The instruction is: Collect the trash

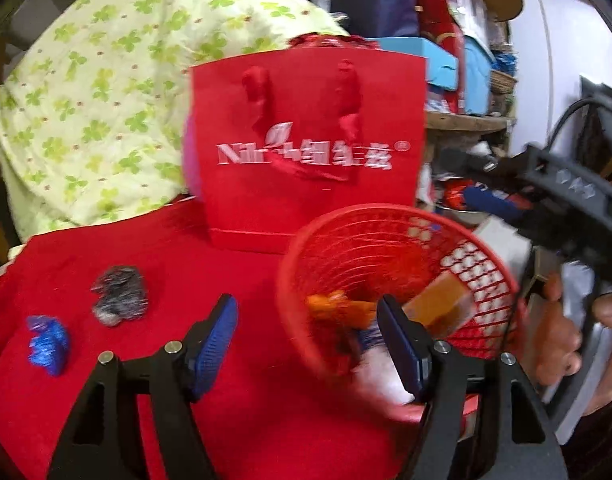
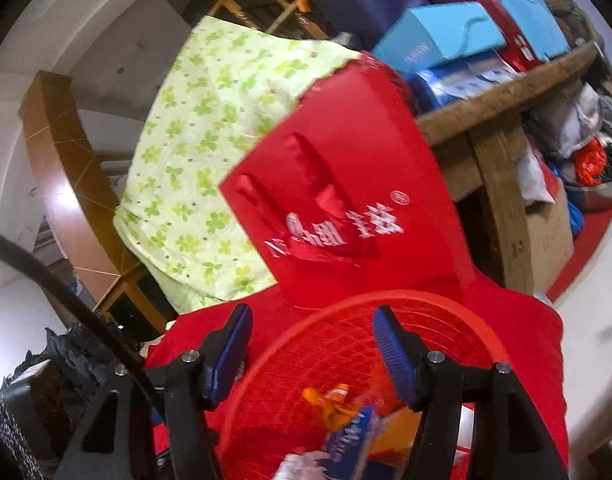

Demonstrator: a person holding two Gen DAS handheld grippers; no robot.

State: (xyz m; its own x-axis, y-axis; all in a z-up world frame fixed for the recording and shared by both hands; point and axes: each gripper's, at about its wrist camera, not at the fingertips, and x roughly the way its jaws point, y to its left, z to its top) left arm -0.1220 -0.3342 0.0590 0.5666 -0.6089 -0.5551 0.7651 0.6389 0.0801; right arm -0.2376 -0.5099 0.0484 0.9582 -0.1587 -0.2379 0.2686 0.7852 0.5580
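Observation:
A red mesh basket (image 1: pixel 486 276) sits on the red tablecloth (image 1: pixel 246 400) and holds an orange wrapper (image 1: pixel 338 310), a brown box (image 1: pixel 442 306) and other scraps. A crumpled grey foil piece (image 1: pixel 120 295) and a crumpled blue wrapper (image 1: pixel 49 343) lie on the cloth at the left. My left gripper (image 1: pixel 308 350) is open and empty, with its right finger over the basket's near rim. My right gripper (image 2: pixel 310 354) is open and empty above the same basket (image 2: pixel 318 344), where the orange wrapper (image 2: pixel 330 404) and a blue-and-white packet (image 2: pixel 346 440) show.
A red paper gift bag (image 1: pixel 306 148) with white lettering stands behind the basket. A green clover-print blanket (image 1: pixel 98 112) is draped at the back left. A wooden shelf (image 2: pixel 506 92) with blue and red boxes is at the right. The other hand-held gripper (image 1: pixel 566 200) crosses the right side.

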